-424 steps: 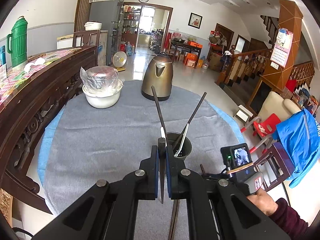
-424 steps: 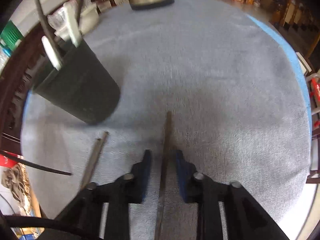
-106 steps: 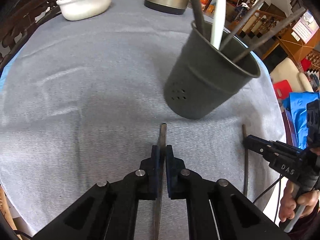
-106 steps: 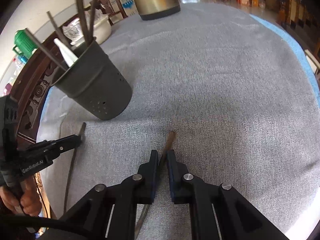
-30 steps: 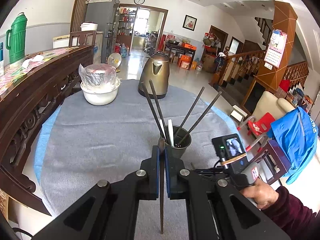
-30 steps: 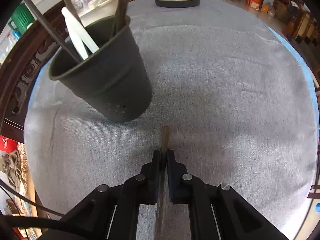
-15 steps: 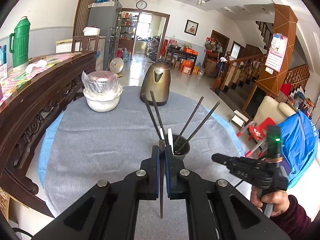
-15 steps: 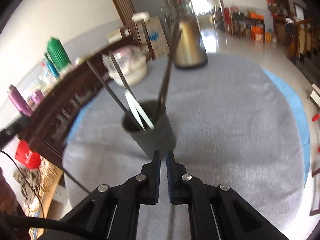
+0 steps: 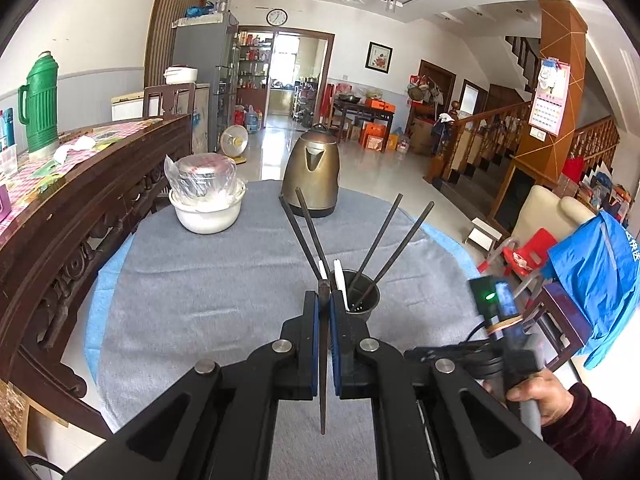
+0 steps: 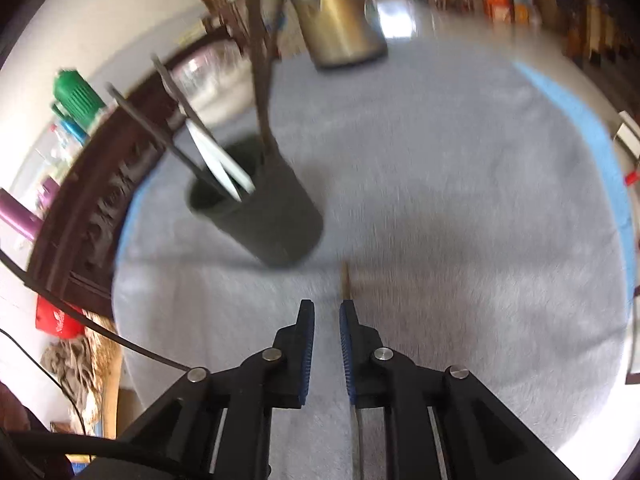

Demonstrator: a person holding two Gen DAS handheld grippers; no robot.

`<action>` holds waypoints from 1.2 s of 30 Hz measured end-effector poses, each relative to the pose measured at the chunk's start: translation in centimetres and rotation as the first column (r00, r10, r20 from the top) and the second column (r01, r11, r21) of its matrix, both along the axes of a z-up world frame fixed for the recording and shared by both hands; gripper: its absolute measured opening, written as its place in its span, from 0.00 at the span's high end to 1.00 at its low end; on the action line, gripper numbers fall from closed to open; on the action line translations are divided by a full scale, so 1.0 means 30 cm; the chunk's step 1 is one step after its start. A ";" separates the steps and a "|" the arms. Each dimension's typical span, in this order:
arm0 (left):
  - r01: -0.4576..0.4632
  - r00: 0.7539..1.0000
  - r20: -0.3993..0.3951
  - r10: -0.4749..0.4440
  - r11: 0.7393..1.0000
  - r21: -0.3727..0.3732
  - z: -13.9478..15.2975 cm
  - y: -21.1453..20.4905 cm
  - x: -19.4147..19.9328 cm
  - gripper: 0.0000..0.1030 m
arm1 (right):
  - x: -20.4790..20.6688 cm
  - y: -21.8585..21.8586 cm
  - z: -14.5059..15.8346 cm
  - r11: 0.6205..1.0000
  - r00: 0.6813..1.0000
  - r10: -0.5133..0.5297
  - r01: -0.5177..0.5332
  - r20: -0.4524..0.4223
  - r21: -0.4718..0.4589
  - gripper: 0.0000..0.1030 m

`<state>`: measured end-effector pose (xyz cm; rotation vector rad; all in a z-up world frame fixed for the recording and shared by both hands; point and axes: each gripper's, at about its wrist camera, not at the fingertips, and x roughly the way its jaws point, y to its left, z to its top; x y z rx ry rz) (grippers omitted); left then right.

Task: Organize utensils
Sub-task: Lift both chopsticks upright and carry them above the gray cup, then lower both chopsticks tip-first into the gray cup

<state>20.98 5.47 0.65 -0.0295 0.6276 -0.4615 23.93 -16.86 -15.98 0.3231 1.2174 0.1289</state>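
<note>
A dark utensil cup (image 9: 362, 299) stands on the grey table cloth (image 9: 208, 280) and holds several dark chopsticks and a white spoon (image 9: 339, 278). My left gripper (image 9: 325, 307) is shut on a dark chopstick (image 9: 322, 384) and holds it upright above the cloth, just this side of the cup. In the right wrist view the cup (image 10: 264, 208) is ahead to the left. My right gripper (image 10: 326, 312) is open low over the cloth, and a brown chopstick (image 10: 345, 280) lies on the cloth by its right finger.
A brass kettle (image 9: 313, 176) and a white bowl with a wrapped pot (image 9: 207, 196) stand at the table's far side. A carved wooden sideboard (image 9: 60, 200) runs along the left. The right hand-held gripper (image 9: 500, 336) is at the table's right edge.
My right gripper has opened and dropped toward the cloth beside the cup; a chopstick now lies by its right finger. My left gripper still holds its chopstick near the cup.
</note>
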 end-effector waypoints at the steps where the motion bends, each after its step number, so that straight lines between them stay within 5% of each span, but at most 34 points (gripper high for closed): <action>1: -0.001 1.000 0.001 0.001 1.000 0.001 -0.001 0.001 0.001 0.95 | 0.003 0.008 -0.021 1.000 1.000 0.007 -0.008 -0.016 -0.012 0.80; 3: 0.001 1.000 0.001 -0.001 1.000 0.000 -0.001 0.006 0.002 0.95 | 0.007 0.020 -0.052 0.999 0.999 0.019 -0.021 -0.037 -0.037 0.72; 4: 0.002 1.000 0.001 -0.002 1.000 -0.002 -0.001 0.008 0.003 0.95 | 0.016 0.031 -0.066 0.998 0.999 0.024 -0.027 -0.048 -0.055 0.62; 5: 0.001 1.000 0.002 -0.001 1.000 -0.003 -0.001 0.010 0.003 0.95 | 0.020 0.040 -0.075 0.997 0.998 0.026 -0.029 -0.050 -0.070 0.41; 6: 0.001 1.000 0.003 -0.001 1.000 -0.004 -0.002 0.011 0.002 0.95 | 0.023 0.047 -0.080 0.996 0.999 0.027 -0.030 -0.044 -0.083 0.33; 8: 0.003 1.000 0.001 -0.003 1.000 -0.005 -0.004 0.012 0.003 0.95 | 0.031 0.065 -0.084 0.993 0.999 0.034 -0.036 -0.018 -0.110 0.32; 10: 0.002 1.000 -0.002 -0.002 1.000 -0.006 -0.006 0.015 0.004 0.95 | 0.042 0.084 -0.107 0.988 0.998 0.056 -0.061 -0.034 -0.140 0.41; 11: 0.001 1.000 -0.002 -0.001 1.000 -0.007 -0.007 0.014 0.003 0.95 | 0.042 0.091 -0.120 0.987 0.997 0.059 -0.066 -0.049 -0.145 0.74; 12: 0.001 1.000 -0.004 -0.001 1.000 -0.009 -0.008 0.017 0.004 0.95 | 0.046 0.096 -0.140 0.984 0.995 0.061 -0.073 -0.076 -0.162 0.82; 16: -0.001 1.000 -0.010 0.001 1.000 -0.011 -0.013 0.022 0.007 0.95 | 0.033 0.122 -0.131 0.963 0.994 0.095 -0.105 -0.051 -0.246 0.93; 29: -0.002 1.000 -0.016 0.002 1.000 -0.026 -0.009 0.026 0.009 0.95 | -0.077 0.032 0.120 0.998 0.980 0.039 -0.029 0.195 -0.055 0.94; 36: 0.007 1.000 0.008 -0.007 1.000 -0.028 0.024 0.015 0.002 0.95 | -0.115 0.014 0.299 0.999 0.913 -0.029 0.016 0.406 0.035 0.94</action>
